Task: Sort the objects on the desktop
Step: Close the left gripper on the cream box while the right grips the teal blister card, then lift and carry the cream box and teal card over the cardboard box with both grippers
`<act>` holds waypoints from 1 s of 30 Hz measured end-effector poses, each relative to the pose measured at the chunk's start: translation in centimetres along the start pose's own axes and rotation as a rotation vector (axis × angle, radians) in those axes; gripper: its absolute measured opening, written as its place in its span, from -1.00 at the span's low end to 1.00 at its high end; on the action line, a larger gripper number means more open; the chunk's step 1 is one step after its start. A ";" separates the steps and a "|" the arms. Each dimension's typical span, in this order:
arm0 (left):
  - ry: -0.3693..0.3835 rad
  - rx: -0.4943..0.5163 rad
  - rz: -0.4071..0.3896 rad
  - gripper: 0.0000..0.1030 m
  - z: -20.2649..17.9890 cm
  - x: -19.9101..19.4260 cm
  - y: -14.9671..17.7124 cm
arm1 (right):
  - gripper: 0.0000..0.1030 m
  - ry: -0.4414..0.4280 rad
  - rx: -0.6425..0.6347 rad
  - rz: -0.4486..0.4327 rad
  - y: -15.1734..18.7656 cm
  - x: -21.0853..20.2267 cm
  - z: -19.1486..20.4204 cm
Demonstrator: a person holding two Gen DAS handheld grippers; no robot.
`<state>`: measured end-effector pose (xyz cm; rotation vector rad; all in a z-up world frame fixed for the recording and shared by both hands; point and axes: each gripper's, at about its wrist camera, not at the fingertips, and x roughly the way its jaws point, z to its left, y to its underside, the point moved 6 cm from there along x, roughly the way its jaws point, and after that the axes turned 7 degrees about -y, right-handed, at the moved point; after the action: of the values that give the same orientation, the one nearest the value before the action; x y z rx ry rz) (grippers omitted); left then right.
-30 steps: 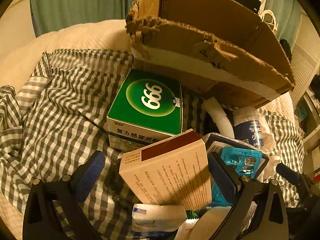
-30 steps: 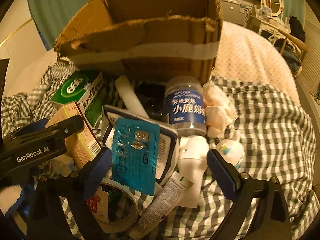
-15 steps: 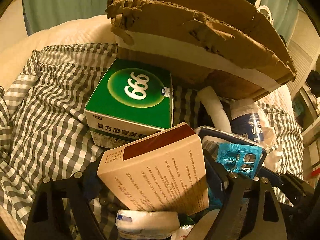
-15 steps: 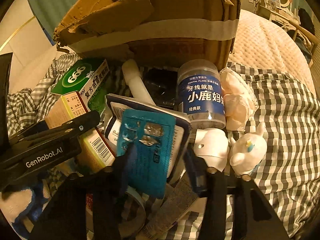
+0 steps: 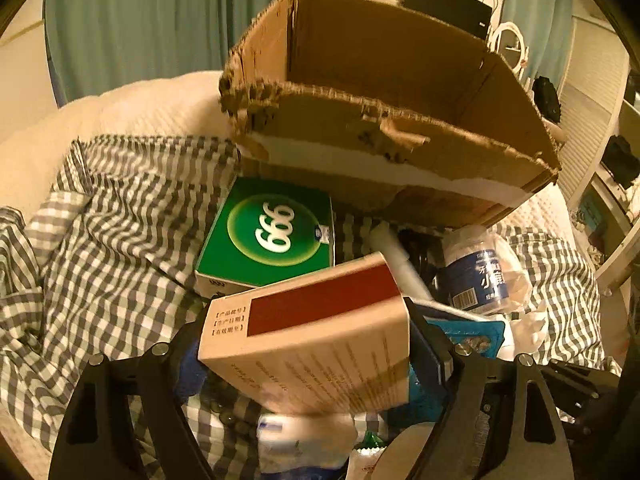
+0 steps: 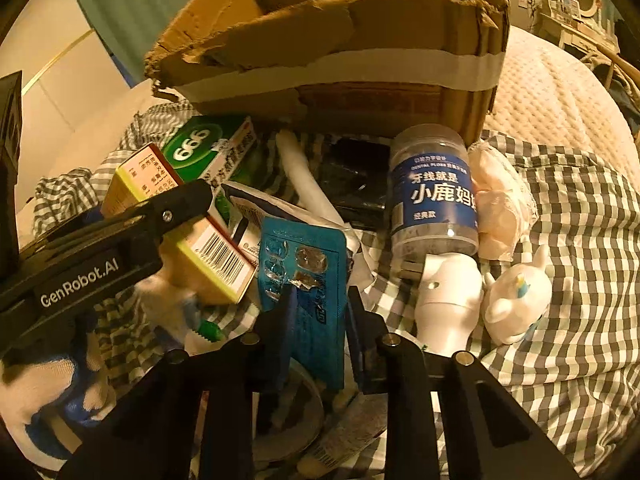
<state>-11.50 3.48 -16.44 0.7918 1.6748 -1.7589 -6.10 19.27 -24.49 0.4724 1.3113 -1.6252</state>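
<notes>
Left wrist view: left tool [image 5: 306,354] clamps a tan box [image 5: 316,340] by its sides, raised over the checked cloth [image 5: 100,232]; just in front of the cardboard box [image 5: 384,120] lies a green box [image 5: 272,236], with a blue-label jar [image 5: 478,276] further right along that box's front. Right wrist view: right tool [image 6: 320,312] is closed on a blue blister pack [image 6: 304,280]; between it and the cardboard box [image 6: 340,40] lie a white tube [image 6: 308,184] and the jar [image 6: 434,196].
</notes>
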 end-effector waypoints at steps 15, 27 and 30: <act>-0.020 0.037 -0.106 0.61 0.4 -3.1 -1.3 | -0.83 0.036 -0.048 -0.123 -0.8 -4.9 0.5; -0.037 0.060 -0.203 0.61 0.8 -6.3 -2.5 | -0.83 0.073 -0.098 -0.239 -2.4 -7.4 1.9; -0.036 0.061 -0.217 0.61 0.9 -6.8 -2.7 | -0.83 0.087 -0.108 -0.259 -2.6 -8.0 2.2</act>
<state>-9.11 2.77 -9.52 0.6201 1.7449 -1.9670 -4.05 20.64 -16.14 0.3208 1.5689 -1.7486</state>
